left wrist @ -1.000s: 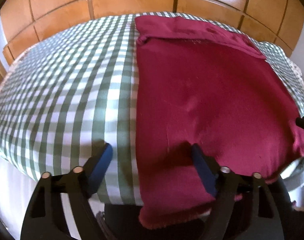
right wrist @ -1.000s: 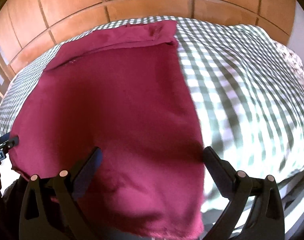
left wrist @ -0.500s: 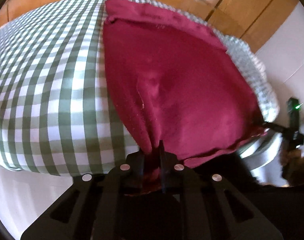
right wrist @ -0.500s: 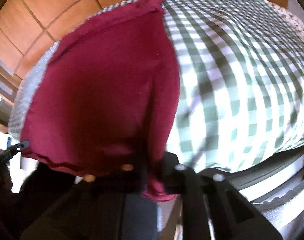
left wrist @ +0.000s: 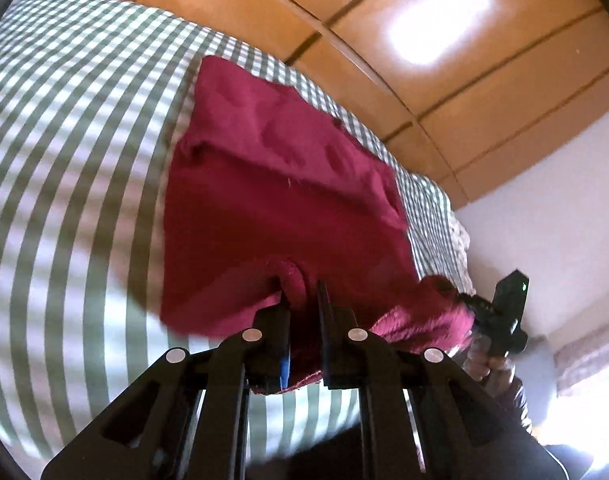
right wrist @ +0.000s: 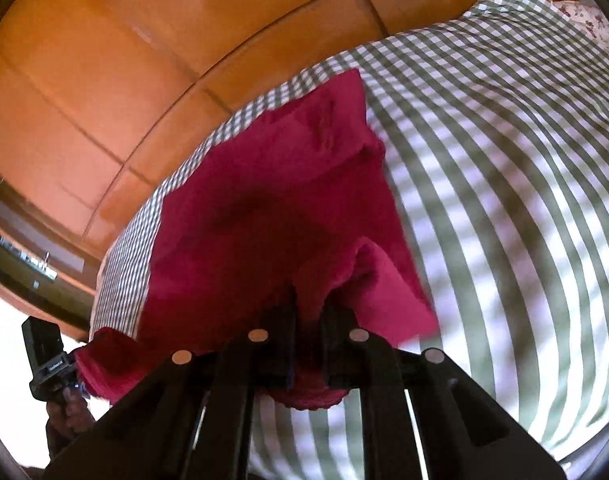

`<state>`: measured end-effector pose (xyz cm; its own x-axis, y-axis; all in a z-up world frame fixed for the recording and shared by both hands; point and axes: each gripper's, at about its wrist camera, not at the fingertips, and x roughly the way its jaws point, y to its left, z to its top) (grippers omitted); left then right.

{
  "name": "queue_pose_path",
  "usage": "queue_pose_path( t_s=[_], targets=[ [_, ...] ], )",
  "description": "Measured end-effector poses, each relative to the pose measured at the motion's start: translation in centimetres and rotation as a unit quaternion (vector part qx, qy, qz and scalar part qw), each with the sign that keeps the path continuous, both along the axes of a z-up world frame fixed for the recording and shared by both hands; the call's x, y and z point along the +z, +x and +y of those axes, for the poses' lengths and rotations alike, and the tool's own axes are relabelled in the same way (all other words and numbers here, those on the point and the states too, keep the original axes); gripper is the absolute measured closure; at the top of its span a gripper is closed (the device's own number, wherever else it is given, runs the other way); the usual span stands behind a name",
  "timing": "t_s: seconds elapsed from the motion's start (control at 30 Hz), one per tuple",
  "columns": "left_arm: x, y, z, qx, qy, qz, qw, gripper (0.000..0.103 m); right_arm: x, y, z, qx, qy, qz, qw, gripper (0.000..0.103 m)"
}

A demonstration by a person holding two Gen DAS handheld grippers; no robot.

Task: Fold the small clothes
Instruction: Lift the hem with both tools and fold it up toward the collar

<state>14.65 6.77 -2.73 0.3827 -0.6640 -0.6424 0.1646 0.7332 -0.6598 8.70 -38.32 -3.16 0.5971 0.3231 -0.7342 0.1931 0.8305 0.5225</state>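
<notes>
A dark red cloth (left wrist: 272, 200) lies on a green-and-white checked bed cover (left wrist: 64, 160); its far end is folded over. My left gripper (left wrist: 302, 292) is shut on the cloth's near left corner and holds it lifted above the bed. My right gripper (right wrist: 308, 304) is shut on the near right corner of the same cloth (right wrist: 264, 208), also lifted. The near edge hangs between the two grippers. The right gripper shows at the right of the left wrist view (left wrist: 500, 312), and the left gripper at the lower left of the right wrist view (right wrist: 48, 364).
A wooden panelled headboard (left wrist: 424, 60) stands behind the bed; it also shows in the right wrist view (right wrist: 124, 60). The checked cover (right wrist: 504, 160) spreads to either side of the cloth. A white wall (left wrist: 544, 208) is at the right.
Both grippers closed on the cloth's near corners, then lifted them and carried them forward over the bed. The cloth's near half has risen off the cover.
</notes>
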Motion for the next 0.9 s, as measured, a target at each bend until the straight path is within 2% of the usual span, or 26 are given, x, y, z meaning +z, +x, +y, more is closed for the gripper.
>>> queue_pose_path(
  t_s=[0.13,0.17,0.2,0.23,0.27,0.3,0.4,0.5,0.63,0.67,0.7,0.73,0.77,0.8,0.83,0.9],
  targets=[
    [-0.4,4.7,-0.1,0.041,0.009,0.020,0.9989,0.093,-0.4,3.4,-1.0,-0.013,-0.005,0.004,1.000,0.094],
    [-0.6,5.6,0.2,0.054,0.012,0.029,0.9981,0.093,-0.5,3.9,-1.4,-0.015,-0.001,0.002,1.000,0.089],
    [-0.8,6.5,0.4,0.064,0.009,0.039,0.9972,0.084,-0.4,4.3,-1.7,-0.018,0.004,-0.001,1.000,0.072],
    [-0.8,7.0,0.8,0.074,0.008,0.041,0.9964,0.075,-0.2,4.4,-2.1,-0.021,0.016,-0.011,1.000,0.059],
    [-0.4,7.2,1.4,0.095,0.015,0.035,0.9947,0.050,0.2,4.3,-2.5,-0.029,0.021,-0.023,0.999,0.035],
    [0.0,7.0,2.0,0.112,0.018,0.021,0.9933,0.035,0.7,4.0,-2.7,-0.038,0.019,-0.034,0.999,0.020],
    [0.7,5.9,3.3,0.119,0.025,-0.009,0.9925,0.035,1.4,2.5,-3.4,-0.040,0.017,-0.051,0.998,0.015],
    [0.4,4.0,3.5,0.088,0.053,-0.027,0.9943,0.035,0.7,0.2,-4.0,-0.044,0.002,-0.042,0.998,0.014],
    [-1.9,1.4,2.2,0.036,0.088,-0.028,0.9950,0.035,-2.4,-1.8,-3.7,-0.044,-0.025,-0.003,0.999,0.017],
    [-2.5,1.6,2.1,0.033,0.098,-0.026,0.9943,0.035,-3.0,-1.7,-3.5,-0.044,-0.034,0.005,0.998,0.023],
    [-3.0,1.5,1.7,0.029,0.103,-0.023,0.9940,0.035,-3.6,-1.5,-3.3,-0.043,-0.042,0.011,0.998,0.034],
    [-3.4,1.6,1.3,0.022,0.098,-0.019,0.9947,0.039,-4.2,-1.1,-3.0,-0.044,-0.047,0.017,0.998,0.042],
    [-3.7,1.8,0.8,0.017,0.097,-0.017,0.9950,0.056,-4.6,-0.7,-2.9,-0.046,-0.046,0.019,0.998,0.055],
    [-4.0,2.2,0.5,0.016,0.103,-0.013,0.9945,0.067,-4.9,-0.4,-2.8,-0.049,-0.045,0.021,0.998,0.064],
    [-4.1,2.3,0.4,0.023,0.109,-0.012,0.9937,0.072,-5.0,0.0,-2.6,-0.052,-0.049,0.023,0.997,0.066],
    [-4.1,2.4,1.1,0.033,0.098,-0.007,0.9946,0.087,-4.9,0.1,-2.7,-0.053,-0.044,0.027,0.997,0.080]
  ],
)
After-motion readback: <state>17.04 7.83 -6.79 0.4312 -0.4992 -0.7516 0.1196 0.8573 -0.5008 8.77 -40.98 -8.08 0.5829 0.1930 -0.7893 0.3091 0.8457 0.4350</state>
